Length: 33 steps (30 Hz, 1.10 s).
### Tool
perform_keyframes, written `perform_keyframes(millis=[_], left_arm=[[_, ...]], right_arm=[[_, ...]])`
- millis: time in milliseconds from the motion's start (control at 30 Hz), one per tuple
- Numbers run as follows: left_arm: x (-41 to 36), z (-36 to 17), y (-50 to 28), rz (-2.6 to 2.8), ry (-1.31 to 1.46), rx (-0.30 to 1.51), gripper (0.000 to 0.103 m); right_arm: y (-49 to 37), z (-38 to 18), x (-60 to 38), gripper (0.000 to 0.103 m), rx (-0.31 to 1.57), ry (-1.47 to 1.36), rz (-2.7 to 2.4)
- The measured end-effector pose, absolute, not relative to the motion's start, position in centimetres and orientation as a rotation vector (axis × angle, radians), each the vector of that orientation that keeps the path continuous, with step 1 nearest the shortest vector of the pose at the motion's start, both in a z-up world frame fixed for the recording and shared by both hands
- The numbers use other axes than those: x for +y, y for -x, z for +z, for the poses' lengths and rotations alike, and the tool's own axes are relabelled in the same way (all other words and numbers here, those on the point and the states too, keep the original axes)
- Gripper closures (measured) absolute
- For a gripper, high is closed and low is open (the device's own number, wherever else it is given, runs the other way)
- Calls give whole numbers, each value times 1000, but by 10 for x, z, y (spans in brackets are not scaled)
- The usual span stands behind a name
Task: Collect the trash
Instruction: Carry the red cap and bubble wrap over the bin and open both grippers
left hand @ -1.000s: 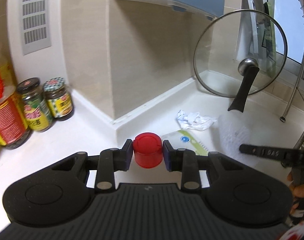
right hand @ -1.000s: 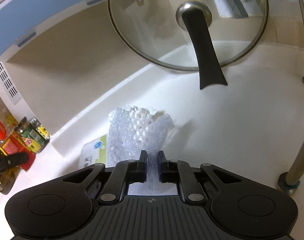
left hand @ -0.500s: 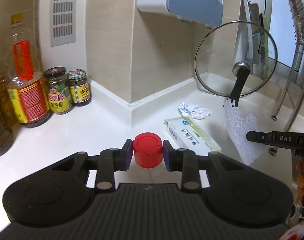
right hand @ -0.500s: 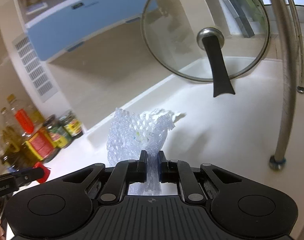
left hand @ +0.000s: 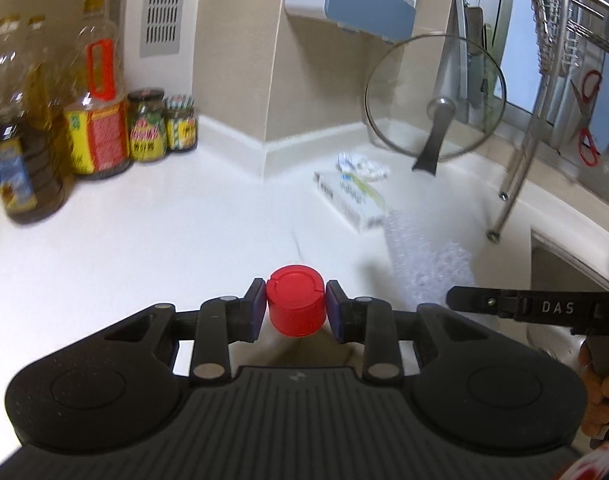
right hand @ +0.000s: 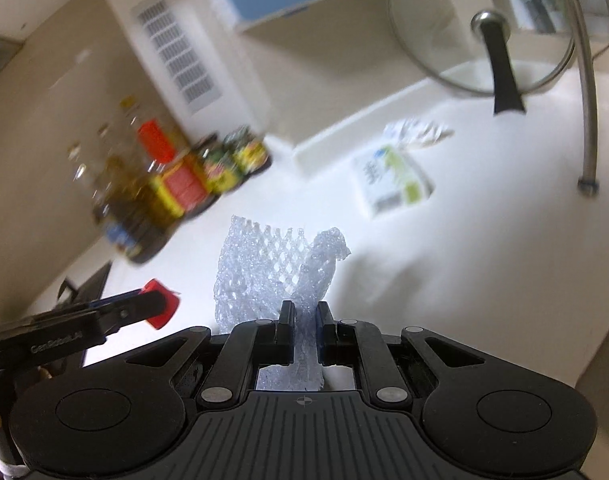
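Note:
My left gripper (left hand: 295,304) is shut on a red bottle cap (left hand: 295,305), held above the white counter (left hand: 144,240). My right gripper (right hand: 305,316) is shut on a piece of white foam net (right hand: 272,264) that sticks up past its fingers. In the left wrist view the right gripper (left hand: 456,300) comes in from the right with the foam net (left hand: 428,256) hanging from it. The right wrist view shows the left gripper (right hand: 160,304) at lower left with the red cap (right hand: 162,308). A flat white and green box (left hand: 350,196) and crumpled white paper (left hand: 360,164) lie on the counter near the wall corner.
Oil bottles (left hand: 20,140) and sauce jars (left hand: 160,124) stand at the back left by the wall. A glass pan lid (left hand: 436,96) leans in the far corner. A metal rack leg (left hand: 516,176) stands at the right, beside a sink edge (left hand: 564,248).
Both grippers have pulled back from the wall corner, still holding the cap and the foam net. The box, paper and lid look farther away, and more bottles show at the left.

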<state>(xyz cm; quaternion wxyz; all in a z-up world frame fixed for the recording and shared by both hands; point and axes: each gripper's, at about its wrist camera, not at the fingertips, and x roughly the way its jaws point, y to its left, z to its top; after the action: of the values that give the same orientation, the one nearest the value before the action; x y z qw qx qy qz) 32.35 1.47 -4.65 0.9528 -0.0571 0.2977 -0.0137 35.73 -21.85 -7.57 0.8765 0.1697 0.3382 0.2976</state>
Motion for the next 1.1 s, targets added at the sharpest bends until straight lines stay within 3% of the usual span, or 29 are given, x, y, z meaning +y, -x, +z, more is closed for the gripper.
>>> perform_keyframes(millis=[500, 1100], left_arm=[[42, -104, -238, 7, 185, 745, 74], [33, -206, -234, 51, 183, 930, 74]], right_arm=[[-279, -128, -173, 92, 879, -263, 658], [-281, -240, -145, 92, 1074, -101, 619]])
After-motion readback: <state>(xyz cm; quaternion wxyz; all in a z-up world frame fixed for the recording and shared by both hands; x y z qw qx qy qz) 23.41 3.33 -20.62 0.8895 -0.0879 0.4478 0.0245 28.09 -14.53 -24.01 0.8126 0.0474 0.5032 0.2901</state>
